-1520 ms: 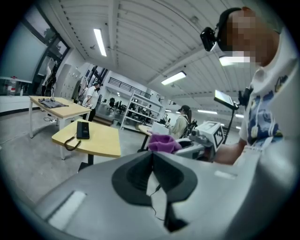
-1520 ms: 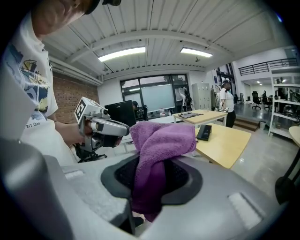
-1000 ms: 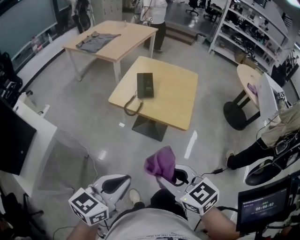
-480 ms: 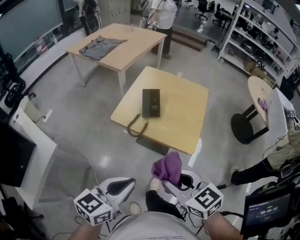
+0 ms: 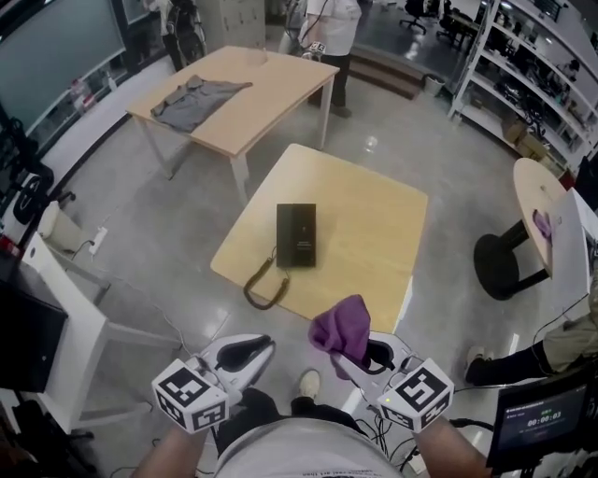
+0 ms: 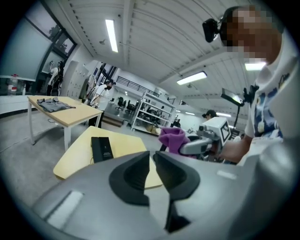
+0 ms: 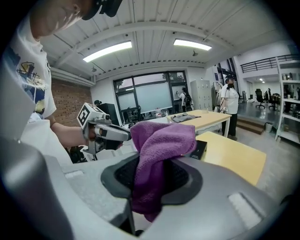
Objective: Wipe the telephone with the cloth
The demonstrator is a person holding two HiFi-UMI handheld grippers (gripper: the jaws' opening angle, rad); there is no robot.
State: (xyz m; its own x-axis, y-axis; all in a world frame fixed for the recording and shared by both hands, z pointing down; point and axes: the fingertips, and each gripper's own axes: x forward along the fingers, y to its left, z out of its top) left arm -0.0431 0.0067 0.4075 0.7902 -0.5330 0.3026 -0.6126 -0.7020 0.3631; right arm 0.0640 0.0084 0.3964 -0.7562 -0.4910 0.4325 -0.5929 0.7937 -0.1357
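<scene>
A black telephone [image 5: 295, 235] lies on a square wooden table [image 5: 364, 224], its coiled cord [image 5: 264, 285] hanging over the near edge. Both grippers are held low, well short of the table. My right gripper [image 5: 360, 355] is shut on a purple cloth [image 5: 341, 327], which bunches up above the jaws [image 7: 161, 140]. My left gripper [image 5: 245, 350] holds nothing; its jaws are opening, with only a narrow gap showing in the left gripper view [image 6: 151, 154]. That view shows the telephone [image 6: 101, 148] ahead. In the right gripper view the cloth partly hides the telephone [image 7: 199, 149].
A longer wooden table [image 5: 271, 84] with a grey garment [image 5: 194, 98] stands behind, and a person [image 5: 332, 28] is at its far end. Shelving [image 5: 523, 65] lines the right side, with a round table [image 5: 537, 201] near it. A white desk [image 5: 65, 308] stands at left.
The square table and telephone have come nearer and lower in the head view. Both grippers stay low in front of the body, and the cloth is still held.
</scene>
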